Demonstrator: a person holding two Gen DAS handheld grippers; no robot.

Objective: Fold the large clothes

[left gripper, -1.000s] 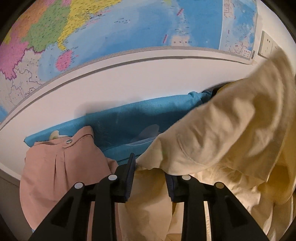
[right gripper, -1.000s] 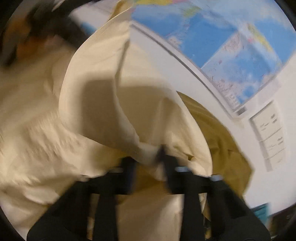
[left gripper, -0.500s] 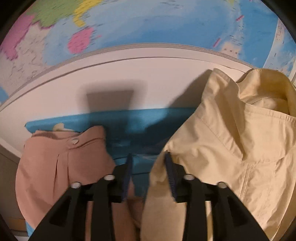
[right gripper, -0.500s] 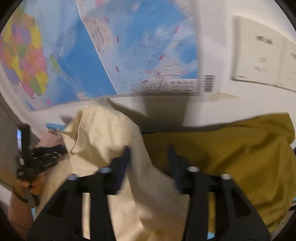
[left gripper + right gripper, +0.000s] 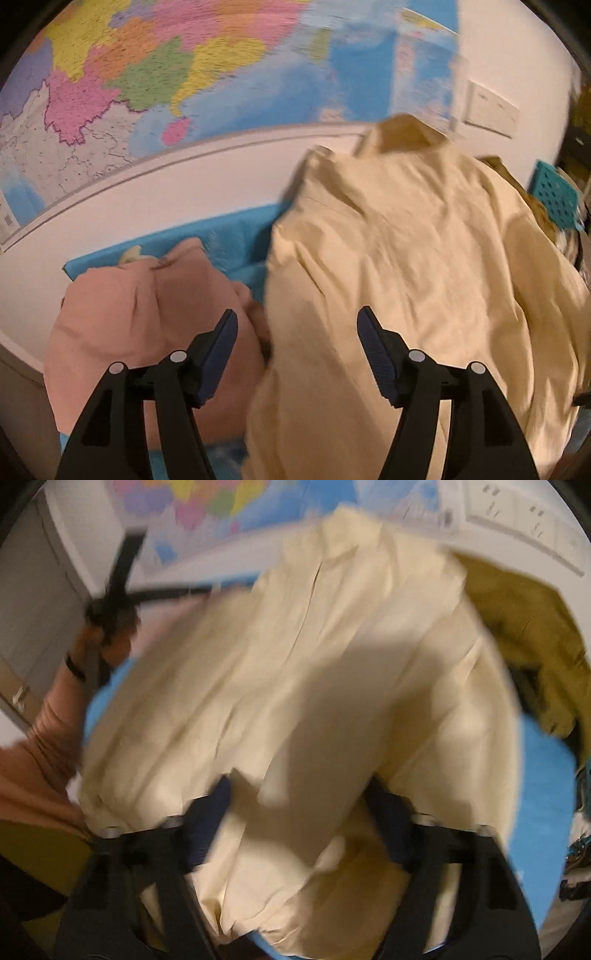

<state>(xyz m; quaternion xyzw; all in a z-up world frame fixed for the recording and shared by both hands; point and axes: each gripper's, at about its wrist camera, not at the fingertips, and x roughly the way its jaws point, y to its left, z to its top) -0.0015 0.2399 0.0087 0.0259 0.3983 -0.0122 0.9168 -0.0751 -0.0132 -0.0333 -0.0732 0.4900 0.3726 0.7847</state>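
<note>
Behind the worktop (image 5: 155, 206), only the left view shows a pink garment (image 5: 129, 314); only the right view shows an olive garment (image 5: 532, 635), both grippers' fingers (image 5: 221, 347) spread over the cream shirt (image 5: 406, 277).

A white counter (image 5: 155, 206) carries a blue cloth (image 5: 236, 236) spread flat. On the cloth lie a cream garment (image 5: 406, 266), a pink garment (image 5: 147, 310) beside it, and a mustard garment (image 5: 524, 627) on the far side.

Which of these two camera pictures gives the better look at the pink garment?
The left wrist view: the pink garment lies there nearly whole, left of the cream garment. The right wrist view shows no more than a blurred pinkish patch at its left edge.
</note>
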